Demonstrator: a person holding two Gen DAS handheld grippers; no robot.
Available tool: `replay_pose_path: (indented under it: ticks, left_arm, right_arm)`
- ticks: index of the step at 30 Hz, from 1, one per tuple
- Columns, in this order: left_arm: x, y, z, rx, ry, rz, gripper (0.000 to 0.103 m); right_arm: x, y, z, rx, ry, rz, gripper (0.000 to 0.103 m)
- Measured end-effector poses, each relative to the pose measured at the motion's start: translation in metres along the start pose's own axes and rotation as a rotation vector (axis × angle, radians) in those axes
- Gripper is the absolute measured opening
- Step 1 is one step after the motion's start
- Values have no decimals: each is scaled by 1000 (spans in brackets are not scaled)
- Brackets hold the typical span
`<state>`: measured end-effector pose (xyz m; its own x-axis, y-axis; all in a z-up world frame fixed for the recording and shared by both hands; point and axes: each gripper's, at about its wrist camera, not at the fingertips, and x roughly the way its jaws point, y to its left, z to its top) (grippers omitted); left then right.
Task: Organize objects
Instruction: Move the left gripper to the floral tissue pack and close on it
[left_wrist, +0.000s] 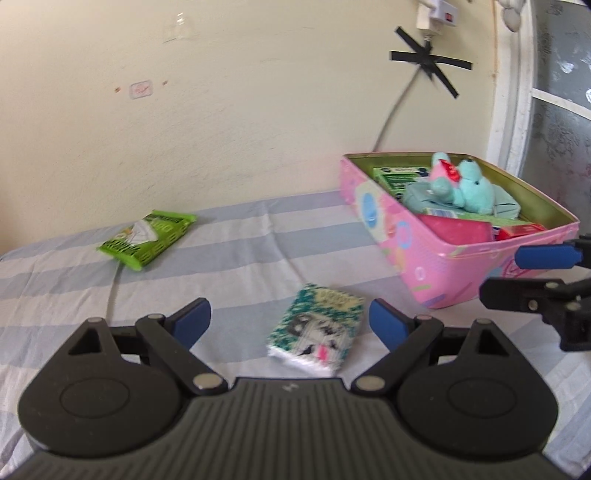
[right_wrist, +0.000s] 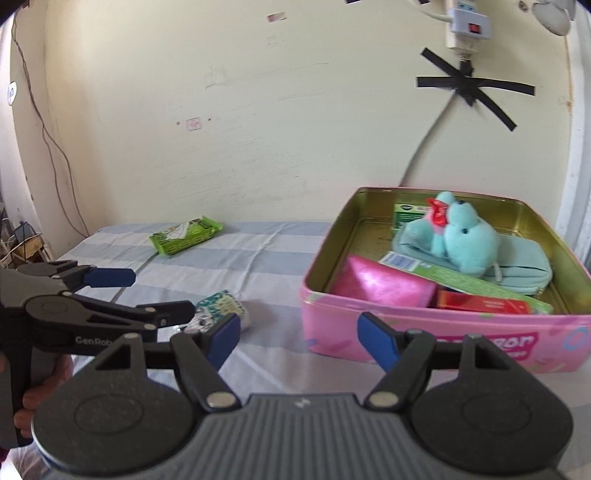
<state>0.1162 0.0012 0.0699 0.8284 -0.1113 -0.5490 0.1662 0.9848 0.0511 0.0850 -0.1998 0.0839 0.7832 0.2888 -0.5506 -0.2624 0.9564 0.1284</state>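
A small teal-and-white patterned pack (left_wrist: 317, 329) lies on the striped sheet just beyond my left gripper (left_wrist: 290, 319), whose blue pads stand wide open on either side of it without touching. That pack (right_wrist: 218, 309) shows in the right wrist view too, partly hidden behind the left gripper (right_wrist: 147, 295). My right gripper (right_wrist: 299, 338) is open and empty, in front of the pink tin (right_wrist: 424, 341). The pink tin (left_wrist: 436, 266) holds a teal plush toy (right_wrist: 467, 238), a pink wallet (right_wrist: 384, 282), a teal pouch and boxes. A green packet (left_wrist: 147, 238) lies far left near the wall.
The striped bedsheet (left_wrist: 229, 258) meets a cream wall behind. A grey cable (right_wrist: 424, 147) taped with black strips hangs from a power strip (right_wrist: 467, 26) down behind the tin. A window frame (left_wrist: 524, 110) stands at the right. A hand (right_wrist: 40, 398) grips the left gripper's handle.
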Motion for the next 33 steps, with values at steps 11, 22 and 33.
replay_pose_path:
  ticks: [11,22,33]
  left_arm:
    - [13,75,-14,-269,102,-68,88]
    - [47,62,-4,-270,147,-203,81]
    - [47,28,7,-217,152,-339,44]
  right_arm:
    - [51,50,-7,-91,99,101,73]
    - [103,66,-17,-54,175,153,84]
    - [92,81,-17,-151,48,109,49]
